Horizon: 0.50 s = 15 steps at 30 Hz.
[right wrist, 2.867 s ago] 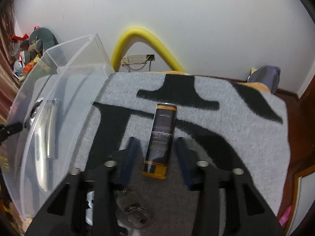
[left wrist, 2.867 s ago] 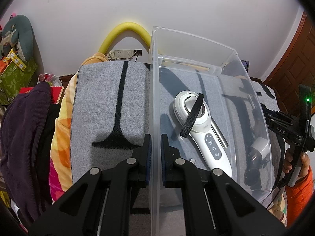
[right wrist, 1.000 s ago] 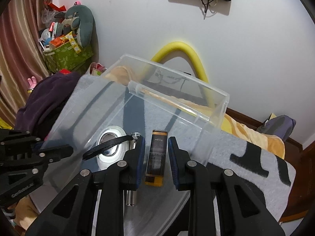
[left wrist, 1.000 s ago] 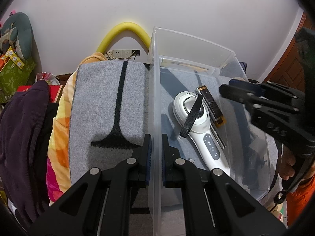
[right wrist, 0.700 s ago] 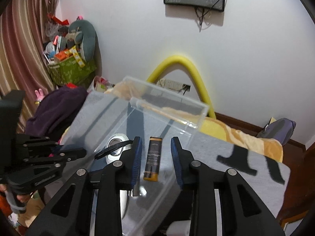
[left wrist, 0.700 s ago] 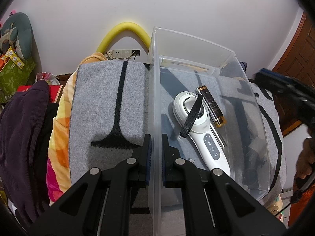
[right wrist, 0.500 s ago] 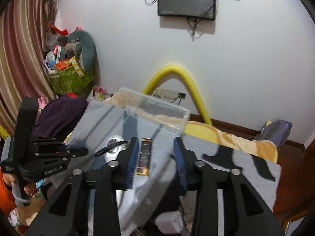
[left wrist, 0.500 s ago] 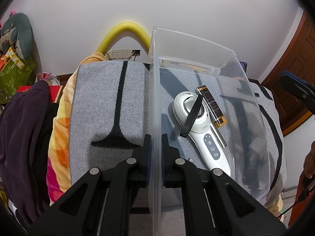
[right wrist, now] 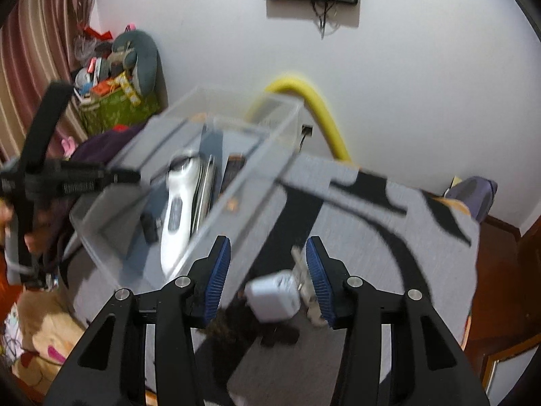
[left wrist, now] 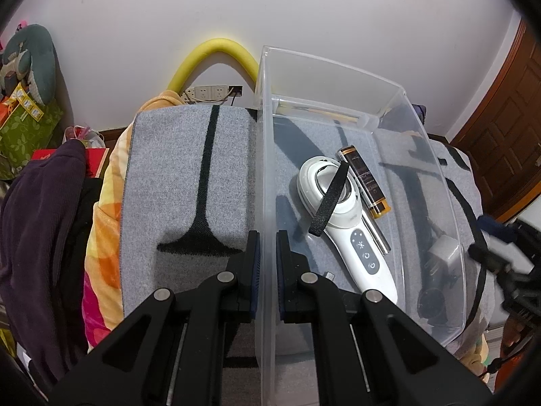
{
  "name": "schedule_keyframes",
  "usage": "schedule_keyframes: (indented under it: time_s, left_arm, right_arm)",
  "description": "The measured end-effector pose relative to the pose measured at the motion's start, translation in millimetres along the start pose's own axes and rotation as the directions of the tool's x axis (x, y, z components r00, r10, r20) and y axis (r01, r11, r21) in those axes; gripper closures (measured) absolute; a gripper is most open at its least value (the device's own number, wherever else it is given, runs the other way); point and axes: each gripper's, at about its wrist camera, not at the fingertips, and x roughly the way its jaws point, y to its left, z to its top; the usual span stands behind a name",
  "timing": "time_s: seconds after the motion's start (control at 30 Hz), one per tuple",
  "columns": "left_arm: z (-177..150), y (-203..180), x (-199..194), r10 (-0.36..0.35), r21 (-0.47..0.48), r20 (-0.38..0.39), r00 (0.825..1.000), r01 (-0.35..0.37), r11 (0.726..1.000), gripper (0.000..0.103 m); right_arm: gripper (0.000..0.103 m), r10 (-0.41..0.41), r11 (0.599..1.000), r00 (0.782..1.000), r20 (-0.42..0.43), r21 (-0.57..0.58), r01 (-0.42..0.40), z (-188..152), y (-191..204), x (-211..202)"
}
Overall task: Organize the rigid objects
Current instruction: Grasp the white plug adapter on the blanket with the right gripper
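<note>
Right, up close the left gripper [left wrist: 265,264] is clamped on the near wall of the clear plastic bin [left wrist: 436,169], while the right gripper [right wrist: 267,277] hangs with jaws apart, empty, above a white charger [right wrist: 274,295]. Inside the bin lie a white handheld device [left wrist: 341,216] and a dark gold-capped tube [left wrist: 364,180]. Underneath, grey blanket [left wrist: 175,182]; beyond, a yellow foam tube [left wrist: 216,54] against the white wall [left wrist: 338,10].
</note>
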Motion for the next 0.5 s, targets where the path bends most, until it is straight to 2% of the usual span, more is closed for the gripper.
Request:
schedule_keyframes:
  time_s: [0.3,0.4,0.5]
  left_arm:
    - [-0.1,-0.9,-1.5,0.001,-0.001,-0.001,1.000,-0.001,1.000,0.097]
    - [0.2,-0.1,-1.4,-0.002,-0.003,-0.002,1.000,0.002,1.000,0.097]
    - [0.2,0.8,-1.0,-0.002,-0.003,-0.001,1.000,0.002,1.000,0.097]
  right_arm:
    - [0.060,0.022,0.998,0.993,-0.112,0.060,-0.015,-23.3,-10.1,39.9]
    - [0.060,0.034,0.997,0.993,-0.109,0.074,-0.026,-25.1,-13.0,41.6]
    - [0.066,0.040,0.995,0.995,-0.096,0.090,-0.031,-24.3,-15.4,37.7]
